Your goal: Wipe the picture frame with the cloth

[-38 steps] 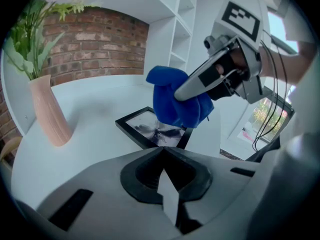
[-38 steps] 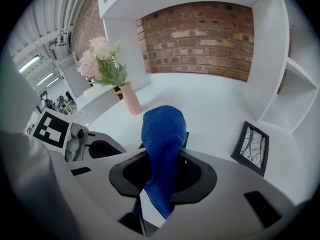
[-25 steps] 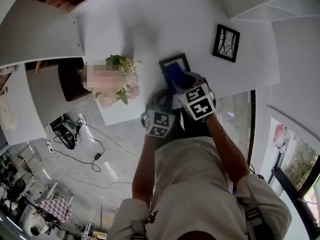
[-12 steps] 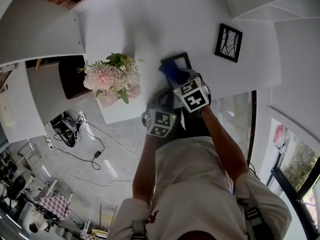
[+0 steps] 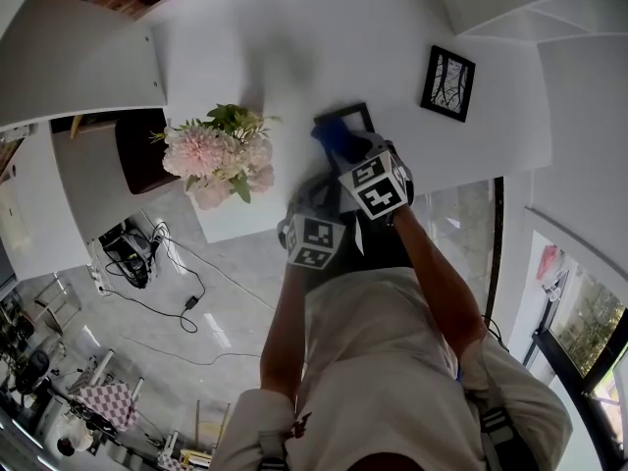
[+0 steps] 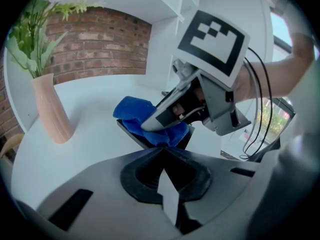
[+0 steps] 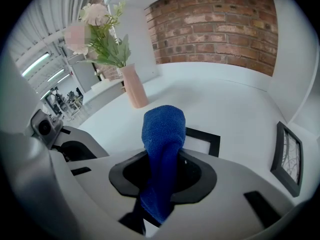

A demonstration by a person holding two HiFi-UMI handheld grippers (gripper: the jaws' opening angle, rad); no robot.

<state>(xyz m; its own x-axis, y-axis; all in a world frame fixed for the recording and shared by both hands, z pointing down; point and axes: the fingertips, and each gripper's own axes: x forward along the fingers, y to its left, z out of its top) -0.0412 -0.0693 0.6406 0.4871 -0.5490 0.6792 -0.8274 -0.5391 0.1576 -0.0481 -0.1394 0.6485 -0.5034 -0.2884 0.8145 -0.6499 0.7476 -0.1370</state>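
**Cloth on the frame, wipe under way**
The right gripper (image 7: 162, 159) is clamped tight on the cloth (image 7: 162, 129), whose bunched head rests on the left part of the frame (image 7: 207, 135). The frame lies flat by the near edge of the table (image 5: 294, 47), straight ahead of both grippers. Its bare part lies to the cloth's right, so the stroke likely runs that way. The left gripper (image 6: 162, 151) has its jaws together at the frame's near corner, and I cannot tell whether they nip it.

1. The cloth (image 7: 162, 129) is deep blue and nubbly, bunched into a thick roll. It is pinched in the jaws of the right gripper (image 5: 349, 155), with its free end resting on the frame.
2. The picture frame (image 7: 214, 140) has a black edge and a white centre. It lies flat on the white tabletop (image 7: 225, 99), partly under the cloth.
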